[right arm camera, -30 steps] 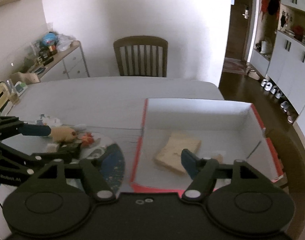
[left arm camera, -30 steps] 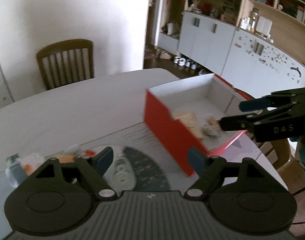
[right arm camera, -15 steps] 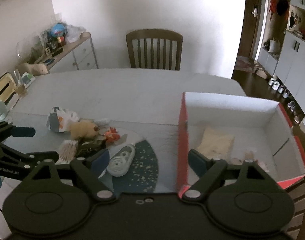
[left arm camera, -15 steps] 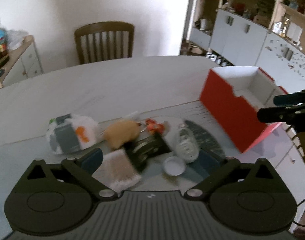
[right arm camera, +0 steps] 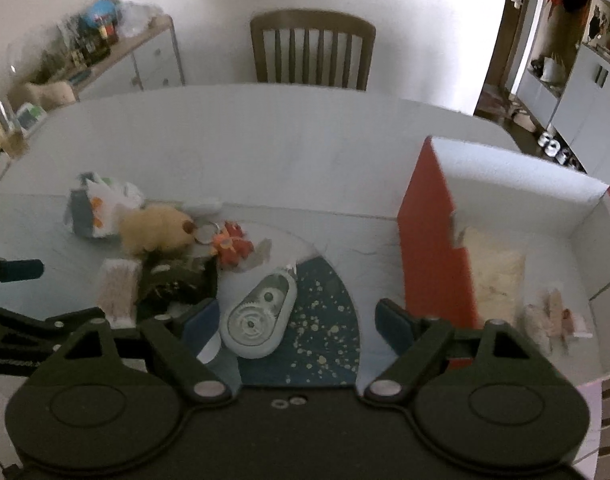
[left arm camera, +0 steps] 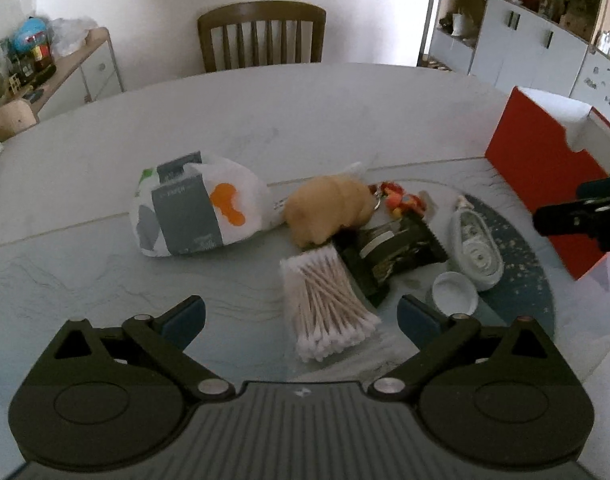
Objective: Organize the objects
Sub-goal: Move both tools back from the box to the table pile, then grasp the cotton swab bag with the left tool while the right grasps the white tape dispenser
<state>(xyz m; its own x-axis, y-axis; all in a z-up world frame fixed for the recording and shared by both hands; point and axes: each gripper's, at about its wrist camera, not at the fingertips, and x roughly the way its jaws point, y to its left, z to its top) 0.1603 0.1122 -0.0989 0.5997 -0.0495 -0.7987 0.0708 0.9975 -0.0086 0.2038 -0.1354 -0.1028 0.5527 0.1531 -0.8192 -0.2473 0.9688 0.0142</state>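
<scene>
A loose cluster of small things lies on the pale marble table (left arm camera: 345, 112): a bundle of cotton swabs (left arm camera: 329, 300) in clear wrap, nearest the left gripper (left arm camera: 301, 316); a dark snack packet (left arm camera: 389, 252) touching it; a tan plush toy (left arm camera: 329, 210) behind; an orange charm (left arm camera: 397, 198) on a key ring beside the plush; a white correction-tape dispenser (left arm camera: 475, 242) on the dark speckled patch; a small white cap (left arm camera: 453, 292) just beside it; and a white pouch with a grey label and orange blot (left arm camera: 197, 208) to the far side. The red box (right arm camera: 437, 248), white inside, stands well apart by the table's edge and holds a beige flat pack (right arm camera: 497, 268) and some small wrapped pieces (right arm camera: 553, 312). Bare tabletop stretches between cluster and box and toward the wooden chair (left arm camera: 261, 36).

Both grippers are spread wide and hold nothing. The right gripper (right arm camera: 297, 320) hangs over the dispenser. A second ago it was above the box interior and the left faced the box; both have since swung to the cluster.
</scene>
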